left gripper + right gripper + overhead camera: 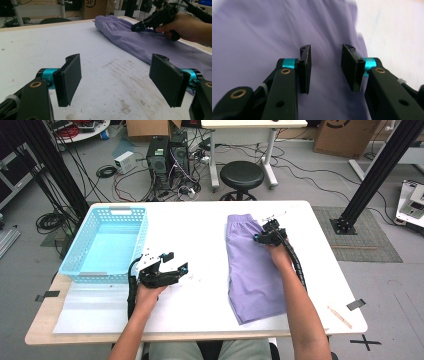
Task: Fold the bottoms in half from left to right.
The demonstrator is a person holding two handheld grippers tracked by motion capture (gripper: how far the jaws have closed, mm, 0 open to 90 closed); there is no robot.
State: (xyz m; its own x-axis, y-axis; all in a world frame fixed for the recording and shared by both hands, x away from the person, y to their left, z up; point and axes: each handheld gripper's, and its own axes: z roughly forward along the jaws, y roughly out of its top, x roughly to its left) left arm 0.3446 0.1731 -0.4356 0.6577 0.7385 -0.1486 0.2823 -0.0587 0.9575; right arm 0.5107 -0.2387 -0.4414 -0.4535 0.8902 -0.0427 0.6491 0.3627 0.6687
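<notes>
Lying flat on the right half of the white surface (210, 227), one pair of lilac shorts (252, 270) runs lengthwise from the far edge toward the person, elastic waistband at the far end, leg hems nearest. Two tongs are in use. The right tongs (261, 236) hang just over the waistband, jaws partly apart with only cloth beneath them. The left tongs (176, 261) stand wide and empty near one light-blue basket (82, 247) at the left. Behind stand one black stool (242, 175), computer towers, cables, cardboard boxes
</notes>
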